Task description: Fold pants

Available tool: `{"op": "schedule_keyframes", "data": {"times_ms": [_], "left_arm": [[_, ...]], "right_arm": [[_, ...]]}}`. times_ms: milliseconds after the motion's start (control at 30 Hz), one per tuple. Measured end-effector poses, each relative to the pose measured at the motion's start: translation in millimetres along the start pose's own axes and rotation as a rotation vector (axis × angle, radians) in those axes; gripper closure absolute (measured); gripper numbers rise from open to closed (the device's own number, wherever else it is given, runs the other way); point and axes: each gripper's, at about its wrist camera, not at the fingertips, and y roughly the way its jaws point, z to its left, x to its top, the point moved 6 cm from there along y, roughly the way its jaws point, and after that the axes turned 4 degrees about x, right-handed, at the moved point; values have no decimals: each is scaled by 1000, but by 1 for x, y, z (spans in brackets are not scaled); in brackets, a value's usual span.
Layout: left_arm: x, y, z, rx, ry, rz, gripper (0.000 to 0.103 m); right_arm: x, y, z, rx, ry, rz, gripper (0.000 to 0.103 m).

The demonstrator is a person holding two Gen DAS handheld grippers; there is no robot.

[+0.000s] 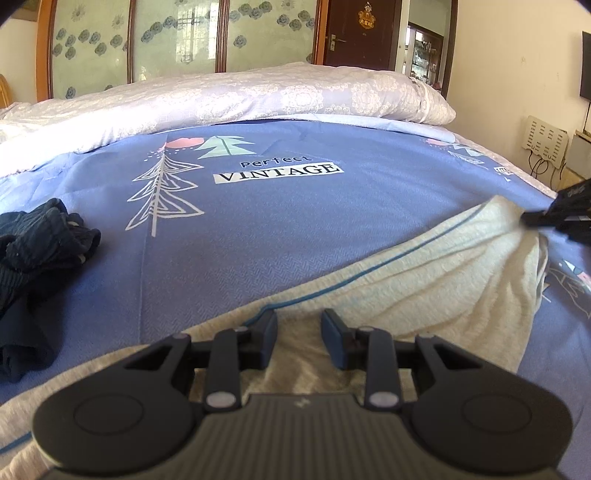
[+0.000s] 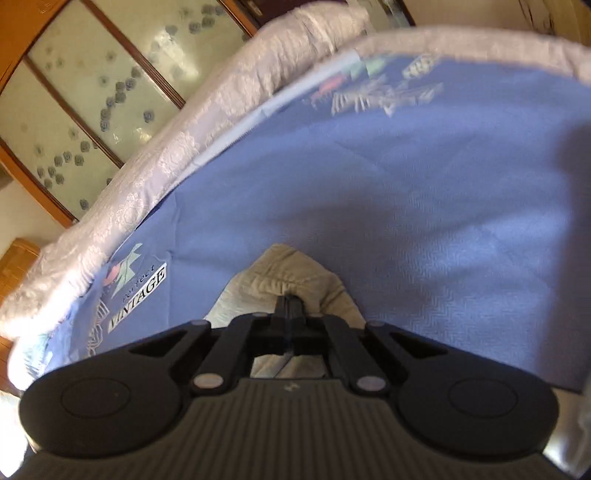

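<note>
Blue bedsheet spread across a bed, printed with line-drawn trees and a "perfect VINTAGE" label well ahead of the left tool. Pale lilac quilt rolled along the far side of the bed, beyond the label. Behind it, frosted sliding panels with blue flowers in orange wooden frames, a dark brown door and a cream wall with a white vented box at far right.

Cream pants with a thin blue stripe lying directly under and ahead of the left tool, stretching away to its right toward the bed's right edge. Left tool part-open, fingers standing apart over the cloth with a ridge of cream fabric between them; pressing or only straddling, cannot tell. Right tool clenched on a bunched fold of the pants, the cloth puckered around its tips; same tool seen from the left camera at far right, biting the far end of the cream fabric. Right view tilted and blurred.

Dark navy heap of clothing crumpled well to the left of the left tool, apart from the pants. Wide bare sheet between the tools and the quilt.
</note>
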Motion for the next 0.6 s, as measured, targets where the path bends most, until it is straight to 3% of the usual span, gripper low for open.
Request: {"op": "schedule_keyframes", "data": {"times_ms": [100,167,267,300,433,600], "left_arm": [[-1,0,-2,9,13,0,74],[-1,0,-2,11,15,-1,74],[-1,0,-2,10,15,0,74],[-1,0,-2,11,15,0,74],[-1,0,-2,8,14,-1,74],[-2,1,-1,-2,-2,-5,74]], "right_arm": [[4,-32,5,-20,-1,-116,93],[0,-43,-10,10,121,-94,86],[-19,-50,-26,49,226,-21,51],[-21,-52,-29,50,256,-14,46],[-21,-38,-31,14,320,-7,39],[-13,-14,-14,36,316,-5,29]]}}
